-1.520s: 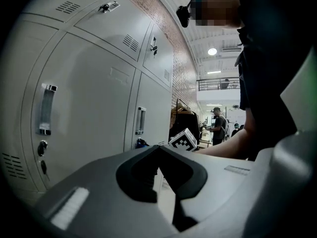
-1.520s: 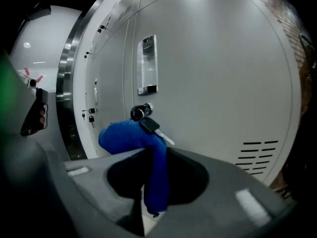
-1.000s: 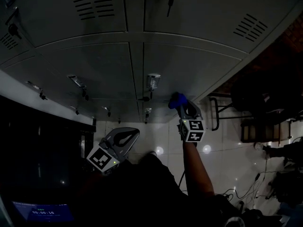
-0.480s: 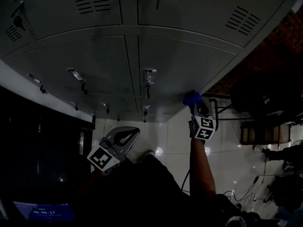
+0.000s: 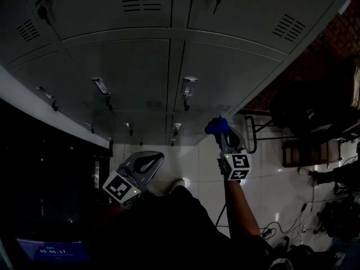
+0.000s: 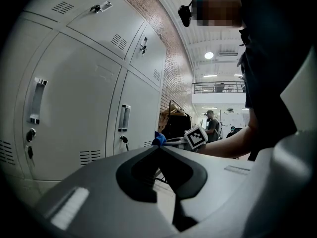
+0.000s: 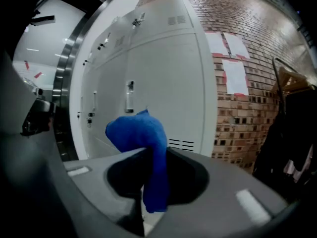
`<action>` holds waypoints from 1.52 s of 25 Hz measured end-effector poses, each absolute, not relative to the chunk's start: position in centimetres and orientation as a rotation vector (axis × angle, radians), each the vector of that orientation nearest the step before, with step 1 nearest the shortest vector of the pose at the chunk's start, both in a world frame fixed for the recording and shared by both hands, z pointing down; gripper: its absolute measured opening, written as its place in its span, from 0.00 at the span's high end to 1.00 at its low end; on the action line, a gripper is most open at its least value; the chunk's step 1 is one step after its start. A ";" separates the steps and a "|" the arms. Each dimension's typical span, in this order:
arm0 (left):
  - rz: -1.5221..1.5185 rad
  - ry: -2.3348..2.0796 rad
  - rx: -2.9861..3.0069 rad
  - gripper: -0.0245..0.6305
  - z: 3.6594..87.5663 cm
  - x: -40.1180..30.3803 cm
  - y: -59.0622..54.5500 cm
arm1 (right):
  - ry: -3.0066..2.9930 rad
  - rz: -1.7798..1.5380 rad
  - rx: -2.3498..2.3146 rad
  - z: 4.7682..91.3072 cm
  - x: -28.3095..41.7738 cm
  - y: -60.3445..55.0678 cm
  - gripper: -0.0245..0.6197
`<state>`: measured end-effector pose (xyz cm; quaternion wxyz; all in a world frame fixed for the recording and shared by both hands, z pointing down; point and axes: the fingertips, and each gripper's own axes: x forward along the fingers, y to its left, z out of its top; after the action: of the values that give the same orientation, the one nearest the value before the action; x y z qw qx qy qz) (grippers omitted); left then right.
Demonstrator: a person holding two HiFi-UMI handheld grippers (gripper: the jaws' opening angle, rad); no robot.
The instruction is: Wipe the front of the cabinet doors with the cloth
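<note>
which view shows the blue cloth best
The right gripper view: the cloth fills the middle, pinched between the jaws and hanging down. In the head view the cloth is only a small blue lump near a cabinet door. In the left gripper view it is a tiny blue speck far off.

Metal cabinet doors (image 5: 225,77), smooth matt paint; cloth (image 7: 141,133) soft fabric; floor (image 5: 197,162) glossy tile; wall (image 7: 247,98) rough brick.
</note>
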<state>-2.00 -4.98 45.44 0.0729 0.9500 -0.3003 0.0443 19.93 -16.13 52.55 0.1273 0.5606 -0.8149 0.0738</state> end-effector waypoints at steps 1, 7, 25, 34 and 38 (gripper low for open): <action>0.138 -0.895 2.858 0.96 45.4 -2.9 -4.6 | -2.403 0.207 1.593 52.1 18.0 -14.7 0.85; 0.114 -0.872 2.874 0.96 45.3 -8.7 -1.6 | -2.580 0.220 1.429 48.8 6.3 -7.2 0.85; 0.024 -0.824 2.891 0.96 43.2 -14.0 5.9 | -2.722 0.147 1.233 42.9 -5.8 6.1 0.85; 0.039 -0.850 2.896 0.96 41.2 -10.1 7.4 | -2.782 0.082 1.199 40.0 -2.5 7.1 0.85; 0.059 -0.863 2.895 0.96 41.3 -9.5 7.6 | -2.797 0.083 1.175 40.0 -2.1 7.3 0.85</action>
<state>-9.46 7.58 41.27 0.0601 0.9564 -0.2851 0.0194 -2.08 7.31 40.04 0.0533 0.3865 -0.9203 0.0273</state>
